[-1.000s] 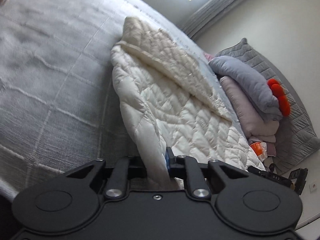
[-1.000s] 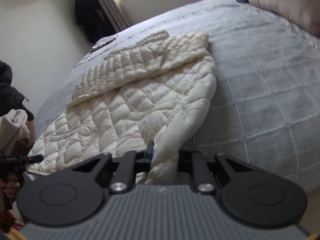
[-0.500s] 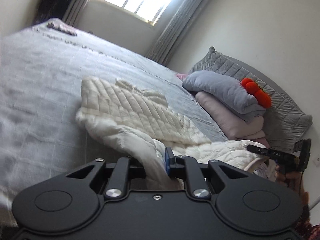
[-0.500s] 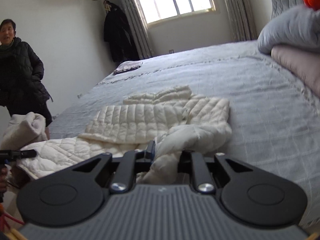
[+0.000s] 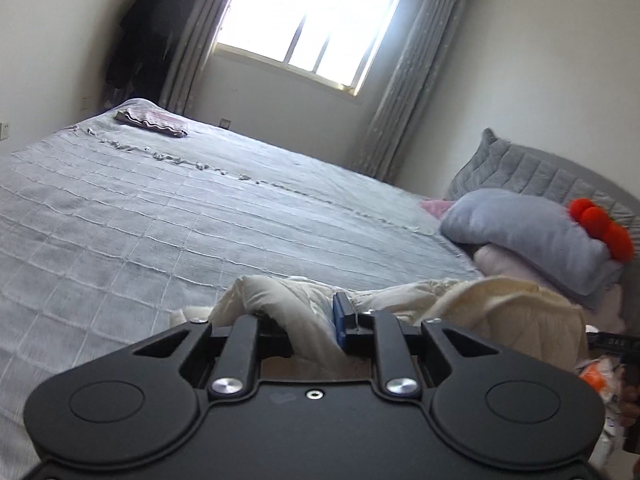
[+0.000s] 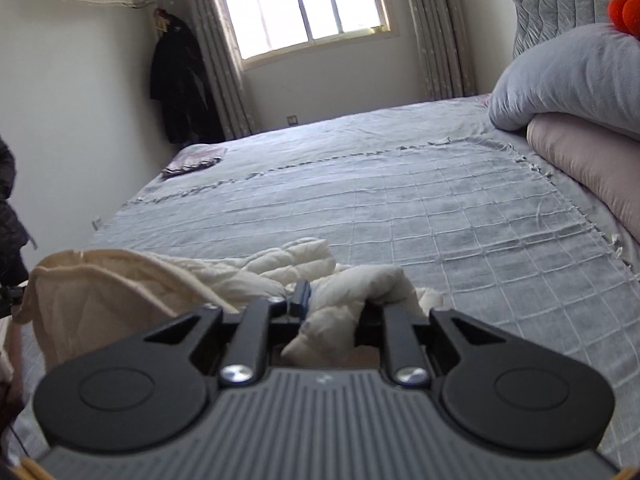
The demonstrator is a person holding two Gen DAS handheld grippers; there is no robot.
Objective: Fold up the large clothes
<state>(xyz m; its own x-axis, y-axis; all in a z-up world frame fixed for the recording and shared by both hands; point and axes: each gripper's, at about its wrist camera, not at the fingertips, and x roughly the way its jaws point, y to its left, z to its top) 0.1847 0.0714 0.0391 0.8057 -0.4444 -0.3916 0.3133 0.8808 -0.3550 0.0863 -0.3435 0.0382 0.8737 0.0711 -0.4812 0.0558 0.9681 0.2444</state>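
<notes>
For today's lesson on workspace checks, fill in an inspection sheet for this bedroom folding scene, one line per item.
Surface: bed with grey checked bedspread.
Job's things: cream quilted jacket, bunched at the near edge.
Clutter: small folded cloth at the far corner; stacked grey and pink bedding with an orange toy.
Grippers: left gripper jaws opening, jacket fabric between them; right gripper shut on jacket.
Cables: nothing seen.
Surroundings: window, curtains, dark coat hanging.

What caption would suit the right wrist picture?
Right tongs pinching a cream quilted jacket above a grey bedspread.
</notes>
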